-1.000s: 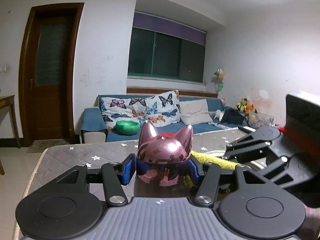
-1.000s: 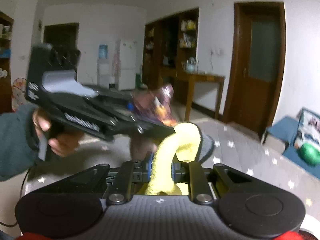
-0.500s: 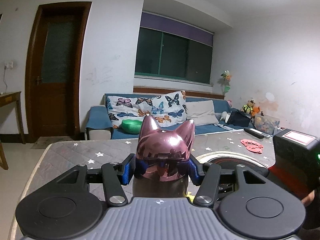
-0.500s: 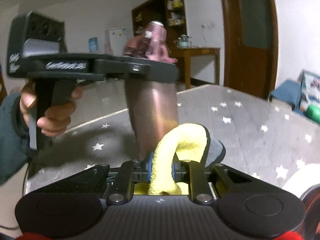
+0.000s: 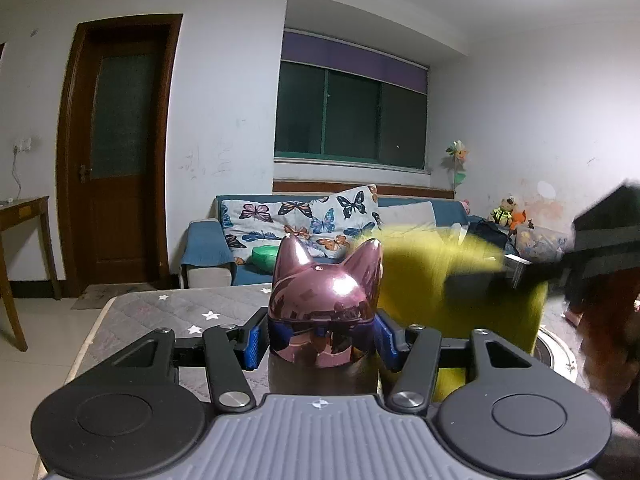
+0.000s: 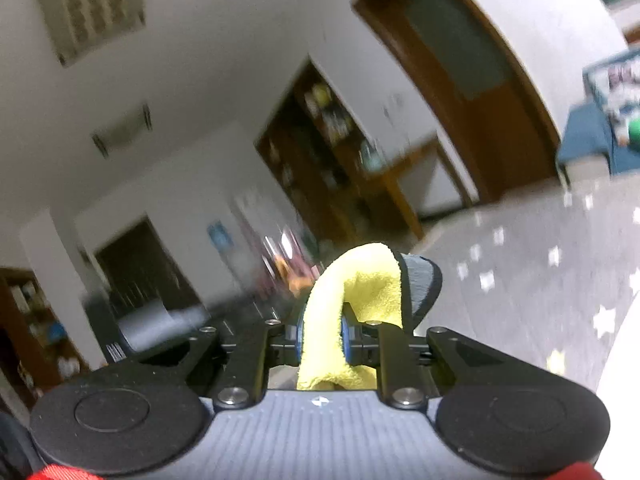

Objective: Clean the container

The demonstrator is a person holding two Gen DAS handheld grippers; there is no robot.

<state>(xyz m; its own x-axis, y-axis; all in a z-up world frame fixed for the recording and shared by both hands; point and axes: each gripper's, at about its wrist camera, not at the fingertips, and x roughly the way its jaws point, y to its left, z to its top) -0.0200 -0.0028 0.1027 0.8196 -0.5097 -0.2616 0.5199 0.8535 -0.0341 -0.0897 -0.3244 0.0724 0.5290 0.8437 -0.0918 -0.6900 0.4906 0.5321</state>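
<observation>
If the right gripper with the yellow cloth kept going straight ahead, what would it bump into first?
Probably the pink cat-eared container, blurred just beyond the yellow cloth in the right gripper; depth is hard to judge.

The container point(image 5: 324, 304) is a glossy pink-metal bottle with a lid shaped like a cat's head, two pointed ears up. It stands upright between the blue pads of the left hand-held gripper point(image 5: 322, 338), clamped just under the lid. The yellow cloth point(image 6: 348, 308), grey-backed, is pinched in the right hand-held gripper point(image 6: 322, 340), blurred just right of the container.
</observation>
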